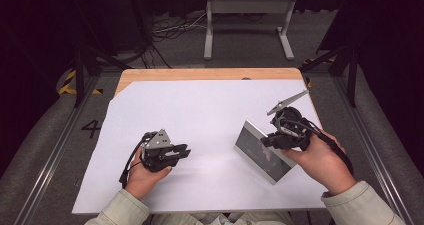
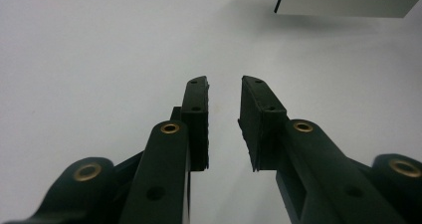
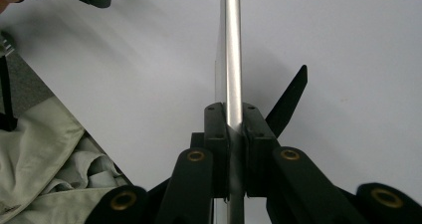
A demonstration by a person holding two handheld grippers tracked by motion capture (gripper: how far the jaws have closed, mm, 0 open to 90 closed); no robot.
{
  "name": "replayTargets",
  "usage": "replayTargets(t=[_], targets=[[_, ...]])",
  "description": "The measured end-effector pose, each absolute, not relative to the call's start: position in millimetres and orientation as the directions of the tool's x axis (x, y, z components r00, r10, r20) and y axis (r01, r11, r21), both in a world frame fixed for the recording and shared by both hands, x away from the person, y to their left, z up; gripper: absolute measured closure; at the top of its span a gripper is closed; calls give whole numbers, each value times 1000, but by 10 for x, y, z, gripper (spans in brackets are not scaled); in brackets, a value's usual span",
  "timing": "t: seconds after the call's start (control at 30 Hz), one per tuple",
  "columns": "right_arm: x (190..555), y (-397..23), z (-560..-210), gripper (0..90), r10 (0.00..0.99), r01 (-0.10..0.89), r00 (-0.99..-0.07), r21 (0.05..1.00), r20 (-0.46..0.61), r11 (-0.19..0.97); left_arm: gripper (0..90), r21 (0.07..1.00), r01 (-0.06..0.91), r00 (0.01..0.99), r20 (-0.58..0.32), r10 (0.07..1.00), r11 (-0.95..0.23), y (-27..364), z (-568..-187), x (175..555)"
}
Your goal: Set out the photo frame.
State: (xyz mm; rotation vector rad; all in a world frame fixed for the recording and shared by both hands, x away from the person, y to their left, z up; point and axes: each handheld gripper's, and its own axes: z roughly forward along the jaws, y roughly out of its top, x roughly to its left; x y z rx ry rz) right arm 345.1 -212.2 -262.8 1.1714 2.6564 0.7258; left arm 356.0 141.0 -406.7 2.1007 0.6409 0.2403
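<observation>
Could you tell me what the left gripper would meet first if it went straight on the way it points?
Probably nothing soon: ahead of the left gripper lies bare white sheet. The frame held by the right gripper sits right of that line, though depth is hard to judge.

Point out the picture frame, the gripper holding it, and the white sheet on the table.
picture frame (image 1: 257, 150), high view, on its dark glass face.
right gripper (image 3: 235, 134), right gripper view, between its tips, pressed on the frame's silver edge.
white sheet (image 1: 200, 110), high view, on a bare part near its middle.
</observation>
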Motion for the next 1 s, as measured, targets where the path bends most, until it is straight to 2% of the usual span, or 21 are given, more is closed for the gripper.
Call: replayTargets(t=[0.13,0.4,0.77,0.9,0.97,1.0], targets=[[3501,-2115,-2587,839,704,634,-707,494,60,595,738,814,356,845,-70,531,-459,1431,-4067,3554],[3630,-1987,-2444,838,586,515,-810,486,7,706,738,815,368,832,-73,551,-447,1510,-4067,3516],[3766,-1797,-2315,838,451,383,-891,455,-46,804,738,820,379,823,-87,561,-429,1571,-4072,3515],[3825,-1728,-2294,838,389,325,-919,435,-65,840,737,819,378,825,-87,559,-432,1563,-4074,3520],[3836,-1675,-2279,838,306,243,-948,414,-92,877,736,819,376,826,-84,558,-433,1560,-4078,3526],[3844,-1653,-2272,838,293,233,-952,406,-92,884,734,819,381,825,-90,558,-430,1555,-4082,3525]])
